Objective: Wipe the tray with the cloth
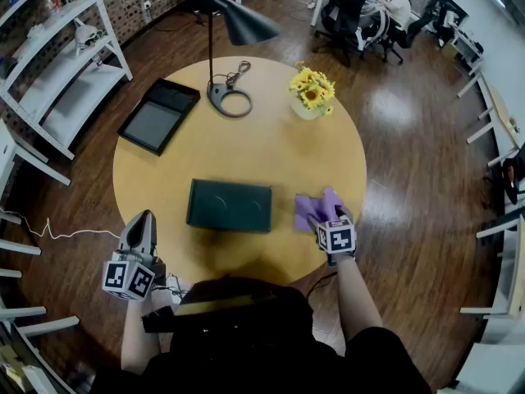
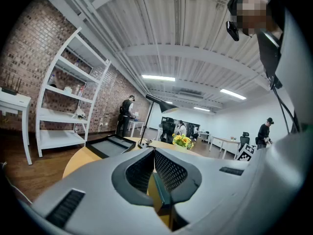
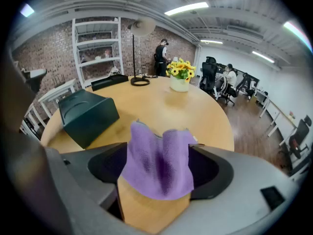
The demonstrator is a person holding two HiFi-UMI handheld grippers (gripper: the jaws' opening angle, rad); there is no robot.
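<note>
A dark green tray (image 1: 230, 205) (image 3: 88, 114) sits at the middle of the round wooden table (image 1: 271, 150). To its right lies a rumpled purple cloth (image 1: 310, 206) (image 3: 156, 151). My right gripper (image 1: 326, 219) (image 3: 157, 169) tilts down over the cloth's near edge. Its jaws stand wide open with the cloth bunched between them on the table top. My left gripper (image 1: 141, 222) (image 2: 154, 173) is shut on nothing. It is held level at the table's front left edge, left of the tray and apart from it.
A flat black tray (image 1: 158, 115) lies at the table's back left. A black desk lamp (image 1: 228, 97) and a vase of sunflowers (image 1: 312, 93) stand at the back. White shelves (image 1: 57, 64) line the left wall. People sit at desks (image 1: 369, 6) beyond.
</note>
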